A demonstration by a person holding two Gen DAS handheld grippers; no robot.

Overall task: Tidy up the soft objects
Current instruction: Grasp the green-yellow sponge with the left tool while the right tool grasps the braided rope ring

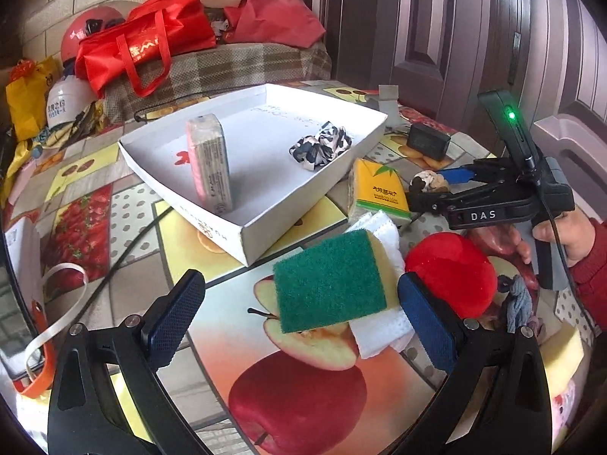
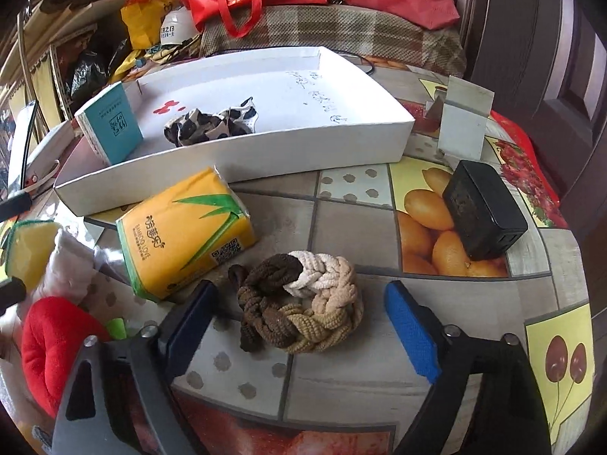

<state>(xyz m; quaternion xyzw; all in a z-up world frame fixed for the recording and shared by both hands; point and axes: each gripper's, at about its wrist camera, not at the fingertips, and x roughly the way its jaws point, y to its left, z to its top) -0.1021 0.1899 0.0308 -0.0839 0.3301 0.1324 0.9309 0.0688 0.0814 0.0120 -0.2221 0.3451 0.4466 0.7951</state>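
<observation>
Left gripper [image 1: 299, 316]: I see my jaws spread wide, one finger on each side of the sponge, neither pad touching it.
Sponge [image 1: 329, 291]: green scouring face up, yellow foam showing along its far edge; it lies on a crumpled white cloth [image 1: 383, 331] on the fruit-print tablecloth [image 1: 212, 242], just in front of the tray's near corner.
Right gripper [image 2: 299, 320]: my jaws stand apart around the braided ring; I see a gap on both sides, so nothing is pinched.
Braided ring [image 2: 303, 311]: a thick woven loop in dark brown, tan, beige and cream, lying flat on the tablecloth, its loose dark end trailing toward the left finger.
Yellow tissue pack [image 2: 186, 233]: soft pack with a green bamboo leaf print, just beyond the ring, leaning against the tray's outer wall.
White tray [image 2: 265, 155]: shallow cardboard; inside I see a crumpled black-and-white patterned cloth [image 2: 212, 123] and a tissue pack standing upright [image 1: 209, 163].
Red plush [image 1: 451, 273]: rounded, bright, beside the sponge on its right.
Black charger [image 2: 483, 214]: on the tablecloth, well apart from the ring.
</observation>
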